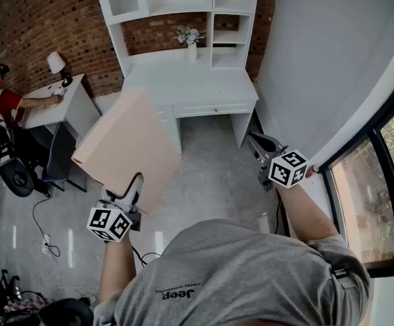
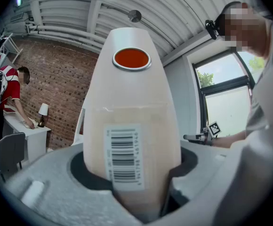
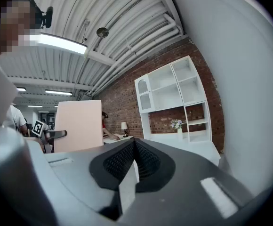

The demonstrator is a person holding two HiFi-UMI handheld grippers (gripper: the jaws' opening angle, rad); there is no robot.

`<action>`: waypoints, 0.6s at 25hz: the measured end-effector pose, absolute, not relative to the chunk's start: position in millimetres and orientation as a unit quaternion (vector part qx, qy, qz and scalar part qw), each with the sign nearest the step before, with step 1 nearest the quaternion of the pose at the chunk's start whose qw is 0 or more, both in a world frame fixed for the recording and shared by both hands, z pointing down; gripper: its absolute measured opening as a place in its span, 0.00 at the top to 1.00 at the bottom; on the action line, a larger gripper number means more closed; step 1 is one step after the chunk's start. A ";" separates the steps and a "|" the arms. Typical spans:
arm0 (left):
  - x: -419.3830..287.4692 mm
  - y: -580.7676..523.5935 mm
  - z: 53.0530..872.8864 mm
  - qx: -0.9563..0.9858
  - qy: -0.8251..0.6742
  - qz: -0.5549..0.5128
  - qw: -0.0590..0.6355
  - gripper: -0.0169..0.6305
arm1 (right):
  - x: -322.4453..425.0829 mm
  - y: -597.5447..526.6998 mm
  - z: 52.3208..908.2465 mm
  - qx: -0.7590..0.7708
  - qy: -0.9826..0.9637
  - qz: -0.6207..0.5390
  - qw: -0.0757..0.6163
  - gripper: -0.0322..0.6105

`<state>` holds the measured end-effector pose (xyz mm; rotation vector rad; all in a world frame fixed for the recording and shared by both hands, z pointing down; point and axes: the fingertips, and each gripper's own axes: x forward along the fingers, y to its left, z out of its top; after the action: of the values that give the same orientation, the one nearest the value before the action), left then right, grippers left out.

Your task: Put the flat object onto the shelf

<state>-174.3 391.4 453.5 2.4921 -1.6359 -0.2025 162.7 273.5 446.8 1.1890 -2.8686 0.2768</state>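
Observation:
A flat peach-coloured box (image 1: 126,145) stands tilted upward in front of me, and my left gripper (image 1: 130,192) is shut on its lower edge. In the left gripper view the box (image 2: 132,107) shows edge-on between the jaws, with a barcode label and an orange disc near its top. My right gripper (image 1: 258,141) points toward the furniture with its jaws pressed together and nothing in them; its pads (image 3: 146,159) meet in the right gripper view. The white shelf unit (image 1: 183,5) rises over a white desk (image 1: 190,87) ahead, against the brick wall, with open compartments (image 3: 174,93).
A vase of flowers (image 1: 189,39) stands on the desk under the shelves. To the left, a person in red (image 1: 0,104) sits at a second white desk (image 1: 54,107) with a lamp and a dark chair (image 1: 54,158). A white wall (image 1: 326,60) and a window (image 1: 380,182) close the right side.

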 end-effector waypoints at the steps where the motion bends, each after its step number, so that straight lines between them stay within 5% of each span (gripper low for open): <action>1: -174.3 391.5 453.4 0.832 -0.546 -0.068 0.077 0.50 | 163.0 273.7 446.2 0.382 -0.920 0.089 0.012 0.94; 15: -171.7 391.8 448.7 0.832 -0.545 -0.071 0.077 0.50 | 166.9 273.4 437.6 0.386 -0.917 0.096 0.003 0.94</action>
<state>-171.7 391.8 448.7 2.4927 -1.6338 -0.2136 166.9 273.4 437.6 1.2103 -2.8770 0.3017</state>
